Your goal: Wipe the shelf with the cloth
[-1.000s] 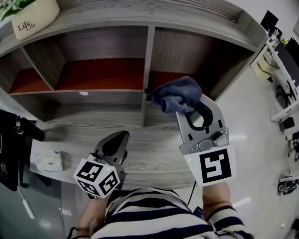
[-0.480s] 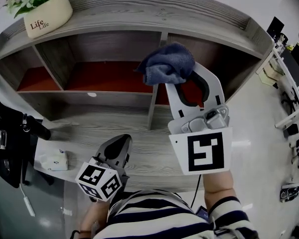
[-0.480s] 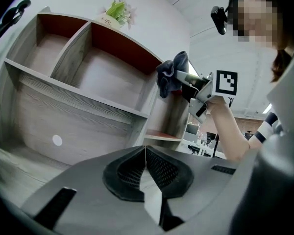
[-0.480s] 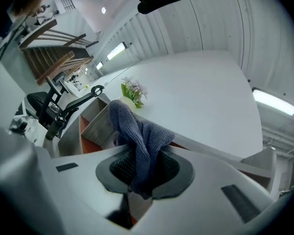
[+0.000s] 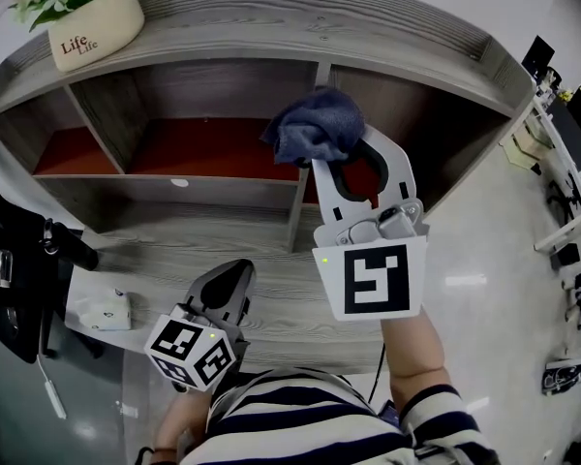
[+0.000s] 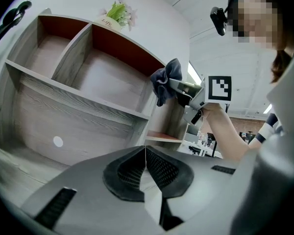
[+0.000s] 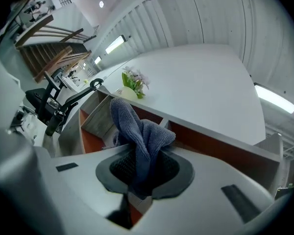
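A grey wooden shelf unit point(image 5: 271, 27) with red-backed compartments fills the head view. My right gripper point(image 5: 334, 158) is shut on a bunched blue-grey cloth point(image 5: 315, 124), held up in front of the upright divider point(image 5: 310, 143) between the middle and right compartments, near the top board. In the right gripper view the cloth point(image 7: 139, 136) stands pinched between the jaws of that gripper point(image 7: 143, 173). My left gripper point(image 5: 228, 284) hangs low over the bottom board, shut and empty; its own view shows the left gripper point(image 6: 146, 168) with jaws together.
A white planter point(image 5: 82, 32) with flowers stands on the top board at the left. A tissue packet point(image 5: 105, 310) lies at the bottom board's left end. A black stand point(image 5: 19, 279) is at the left; desks point(image 5: 566, 153) are at the right.
My right gripper has carried the cloth up from the lower right compartment to the top of the divider, then slightly further in. The left gripper has hardly moved.
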The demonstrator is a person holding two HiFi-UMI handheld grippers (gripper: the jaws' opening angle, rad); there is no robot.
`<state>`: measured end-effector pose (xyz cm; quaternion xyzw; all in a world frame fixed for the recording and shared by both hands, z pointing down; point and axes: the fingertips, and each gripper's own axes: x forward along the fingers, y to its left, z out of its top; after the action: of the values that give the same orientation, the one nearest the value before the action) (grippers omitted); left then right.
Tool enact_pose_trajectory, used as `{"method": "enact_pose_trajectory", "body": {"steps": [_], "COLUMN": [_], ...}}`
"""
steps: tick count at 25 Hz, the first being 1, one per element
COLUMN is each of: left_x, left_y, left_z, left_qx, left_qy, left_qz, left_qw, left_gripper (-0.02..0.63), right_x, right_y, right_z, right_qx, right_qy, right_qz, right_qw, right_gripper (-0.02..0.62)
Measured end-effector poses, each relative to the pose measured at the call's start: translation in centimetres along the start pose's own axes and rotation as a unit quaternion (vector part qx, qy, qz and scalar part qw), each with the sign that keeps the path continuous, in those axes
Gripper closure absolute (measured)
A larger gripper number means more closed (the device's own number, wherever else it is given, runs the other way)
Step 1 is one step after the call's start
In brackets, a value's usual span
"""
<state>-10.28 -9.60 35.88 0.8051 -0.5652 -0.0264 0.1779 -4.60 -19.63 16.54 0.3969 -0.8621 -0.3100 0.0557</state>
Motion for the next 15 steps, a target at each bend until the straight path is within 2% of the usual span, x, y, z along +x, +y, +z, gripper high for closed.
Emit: {"method": "enact_pose_trajectory", "body": {"steps": [8, 15], "left_x": [0.7, 0.6], "left_y": [-0.4, -0.3], "left_z": [-0.3, -0.6], "left_qx": [-0.001, -0.003], "left_qy": [0.003, 0.003], "left_qz": [-0.008, -0.004], "left_qw": [1.0, 1.0], "left_gripper": [0.589, 0.589], "right_x": [-0.8, -1.5], "right_y": [4.2, 7.3], "right_z": [-5.9, -10.0], "right_qx": [0.012, 0.033], "right_qy": [0.062, 0.089], "right_qz": [0.023, 0.031], "right_qw": [0.998, 0.995], "right_gripper": [0.518, 0.518]}}
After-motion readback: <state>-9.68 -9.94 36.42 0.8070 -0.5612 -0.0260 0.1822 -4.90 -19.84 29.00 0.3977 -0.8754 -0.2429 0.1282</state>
